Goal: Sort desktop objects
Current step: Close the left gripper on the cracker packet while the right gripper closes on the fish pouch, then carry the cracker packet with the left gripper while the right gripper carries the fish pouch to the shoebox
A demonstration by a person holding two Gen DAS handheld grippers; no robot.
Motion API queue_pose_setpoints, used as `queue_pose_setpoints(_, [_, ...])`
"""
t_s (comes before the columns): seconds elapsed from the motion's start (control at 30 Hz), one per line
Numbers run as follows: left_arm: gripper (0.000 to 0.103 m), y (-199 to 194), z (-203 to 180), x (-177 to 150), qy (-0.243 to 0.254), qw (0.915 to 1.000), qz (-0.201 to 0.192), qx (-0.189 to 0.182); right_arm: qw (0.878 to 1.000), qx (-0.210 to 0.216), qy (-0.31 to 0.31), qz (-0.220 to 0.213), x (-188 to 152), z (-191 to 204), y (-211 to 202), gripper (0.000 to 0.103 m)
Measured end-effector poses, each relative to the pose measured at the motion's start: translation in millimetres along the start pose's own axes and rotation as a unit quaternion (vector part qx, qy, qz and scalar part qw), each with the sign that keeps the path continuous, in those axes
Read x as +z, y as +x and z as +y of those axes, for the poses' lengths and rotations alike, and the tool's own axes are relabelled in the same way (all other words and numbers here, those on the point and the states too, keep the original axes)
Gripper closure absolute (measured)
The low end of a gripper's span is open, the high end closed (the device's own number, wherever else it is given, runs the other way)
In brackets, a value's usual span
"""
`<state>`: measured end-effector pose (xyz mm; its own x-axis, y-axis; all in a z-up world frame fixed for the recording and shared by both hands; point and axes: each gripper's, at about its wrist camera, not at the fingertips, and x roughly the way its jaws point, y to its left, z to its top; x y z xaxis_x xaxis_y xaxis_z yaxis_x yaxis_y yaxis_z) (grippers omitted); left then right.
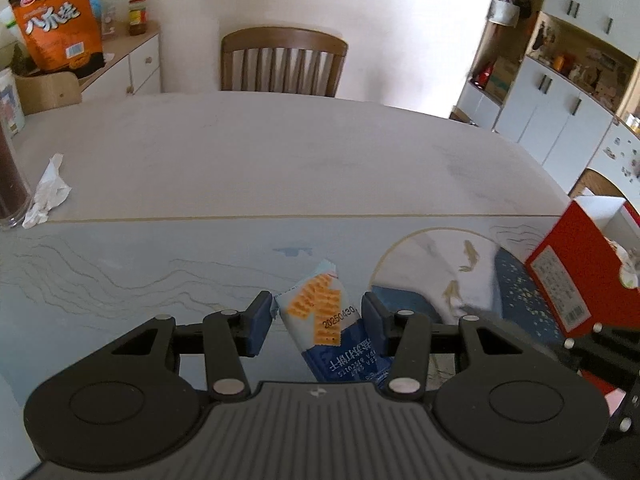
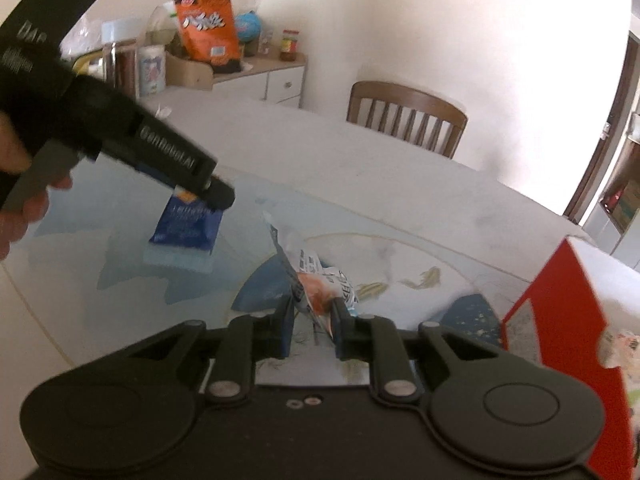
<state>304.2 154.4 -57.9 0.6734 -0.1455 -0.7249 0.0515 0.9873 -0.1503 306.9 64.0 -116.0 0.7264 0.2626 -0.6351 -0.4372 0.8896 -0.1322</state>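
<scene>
Here the left gripper [image 1: 318, 326] has its jaws apart on both sides of a blue cracker packet [image 1: 330, 330]. Between each pad and the packet some gap is visible in the left wrist view, so it does not look clamped. In the right wrist view, however, the same packet [image 2: 186, 230] hangs under the tip of that gripper, above the table mat [image 1: 140, 272], and the contact point is hidden behind the black body. So I cannot tell if the packet is really gripped. Its lower end is cut off by the gripper housing in the left view.

The right gripper [image 2: 312, 314] is clenched on a white crumpled snack wrapper [image 2: 308, 276] with an orange print; the text on it is too blurred to read. The wrapper stands up from the jaws, over the mat.

A red box [image 2: 560, 312] stands at the right edge, partly out of frame. Far on the left, a crumpled tissue [image 1: 48, 192] lies on the table [image 1: 280, 152].
</scene>
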Motion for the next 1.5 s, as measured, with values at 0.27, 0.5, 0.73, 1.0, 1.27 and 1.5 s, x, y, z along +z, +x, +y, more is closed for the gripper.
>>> queue_pose_setpoints(0.27, [0.055, -24.0, -26.6, 3.4, 0.025, 0.9994, -0.003, -0.023, 1.0, -0.007, 0.02, -0.017, 8.8, -19.7, -36.0, 0.085])
queue_pose_setpoints(0.5, [0.055, -45.2, -54.1, 8.8, 0.039, 0.9978, -0.003, -0.053, 0.999, -0.008, 0.042, -0.02, 12.4, -34.8, -67.8, 0.085])
queue_pose_setpoints(0.73, [0.055, -63.9, -88.6, 12.0, 0.05, 0.9941, -0.006, -0.096, 0.998, -0.027, 0.046, -0.023, 11.3, -49.8, -100.4, 0.085])
queue_pose_setpoints(1.0, [0.055, -75.6, -140.1, 15.7, 0.082, 0.9874, -0.011, -0.134, 0.996, -0.061, 0.062, -0.033, 3.3, -75.5, -133.0, 0.085])
queue_pose_setpoints(1.27, [0.055, -77.9, -190.0, 16.2, 0.109, 0.9795, -0.008, -0.169, 0.993, -0.081, 0.082, -0.038, -8.8, -105.7, -158.4, 0.085])
queue_pose_setpoints(1.5, [0.055, -73.4, -230.0, 17.5, 0.124, 0.9726, 0.003, -0.196, 0.99, -0.101, 0.097, -0.035, -23.7, -139.7, -174.6, 0.085])
